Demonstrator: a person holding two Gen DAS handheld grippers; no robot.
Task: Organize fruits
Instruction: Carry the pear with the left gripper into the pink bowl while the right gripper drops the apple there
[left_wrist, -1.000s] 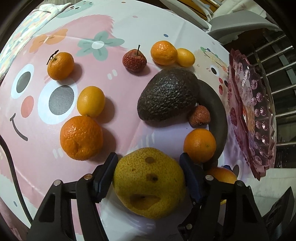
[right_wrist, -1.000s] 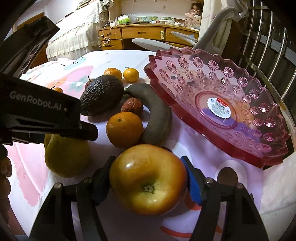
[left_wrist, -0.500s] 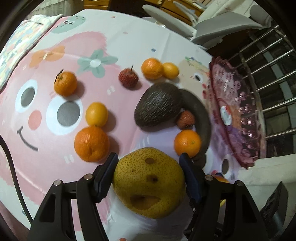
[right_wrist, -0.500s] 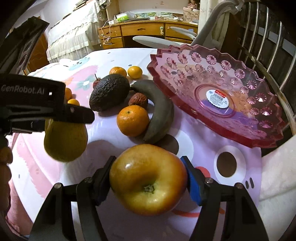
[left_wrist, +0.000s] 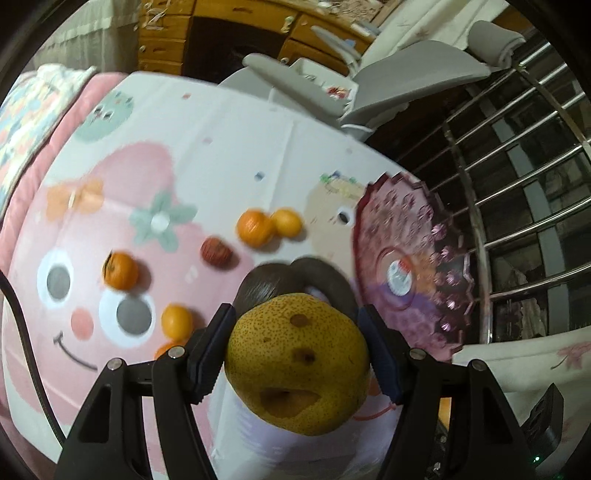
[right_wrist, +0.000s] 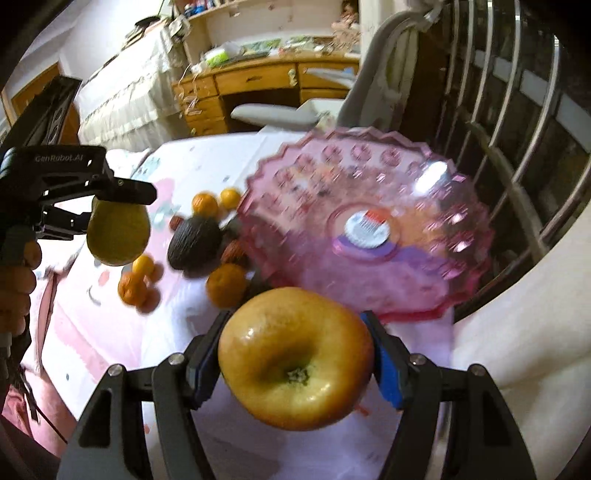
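Observation:
My left gripper (left_wrist: 297, 354) is shut on a speckled yellow pear (left_wrist: 299, 363) and holds it high above the table; the pear also shows in the right wrist view (right_wrist: 118, 234). My right gripper (right_wrist: 295, 363) is shut on a yellow-red apple (right_wrist: 295, 360), lifted in front of the pink glass fruit plate (right_wrist: 424, 280). The plate (left_wrist: 436, 258) lies empty at the table's right. An avocado (right_wrist: 194, 240), a dark banana (left_wrist: 328, 278), several oranges (left_wrist: 255, 227) and a red lychee (left_wrist: 216, 251) lie on the cartoon tablecloth.
A metal railing (left_wrist: 517, 206) runs behind the plate at the right. A grey chair (left_wrist: 369, 85) and a wooden desk (right_wrist: 258, 81) stand beyond the table. A white cushion (right_wrist: 517, 332) lies at the right near the plate.
Both grippers have risen with their fruit; the table and the fruit on it look farther away. The views are now motion-blurred.

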